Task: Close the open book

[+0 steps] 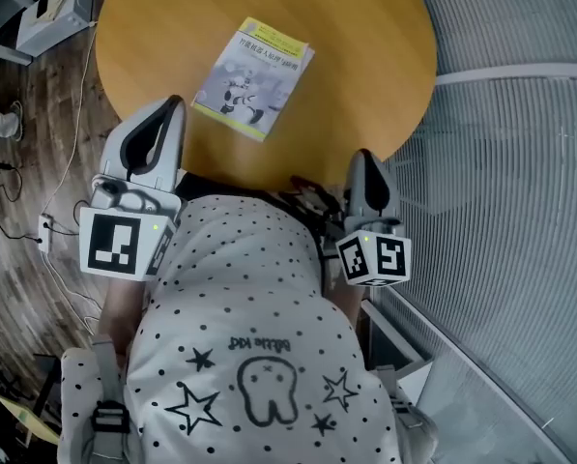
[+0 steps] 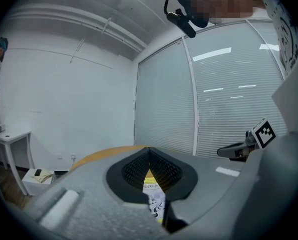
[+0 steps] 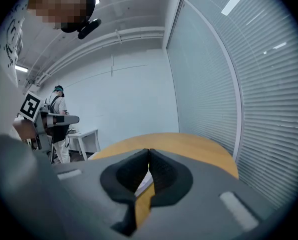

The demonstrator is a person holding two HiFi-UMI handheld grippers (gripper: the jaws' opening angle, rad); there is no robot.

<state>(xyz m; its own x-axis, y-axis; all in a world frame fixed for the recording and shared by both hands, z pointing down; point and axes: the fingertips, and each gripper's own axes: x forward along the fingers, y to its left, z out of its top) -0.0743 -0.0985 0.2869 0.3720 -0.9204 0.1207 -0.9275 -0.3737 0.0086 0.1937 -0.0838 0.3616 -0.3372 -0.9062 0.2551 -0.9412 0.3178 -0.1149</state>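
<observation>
A book [image 1: 253, 77] lies closed and flat on the round wooden table [image 1: 365, 56], its cover up with a yellow band along the far edge. My left gripper [image 1: 175, 104] hovers at the table's near left edge, just short of the book, jaws shut and empty. In the left gripper view the gripper [image 2: 149, 151] has its pads touching, and the book's cover [image 2: 153, 196] shows through the gap below them. My right gripper [image 1: 365, 158] sits at the table's near right edge, well apart from the book. Its own view also shows the gripper [image 3: 149, 153] shut with nothing held.
A wall of glass and blinds [image 1: 520, 162] runs close along the right. Cables and a power strip [image 1: 44, 228] lie on the wooden floor at left, beside a white box [image 1: 56, 8]. A person [image 3: 59, 109] stands by a white side table [image 2: 9, 136].
</observation>
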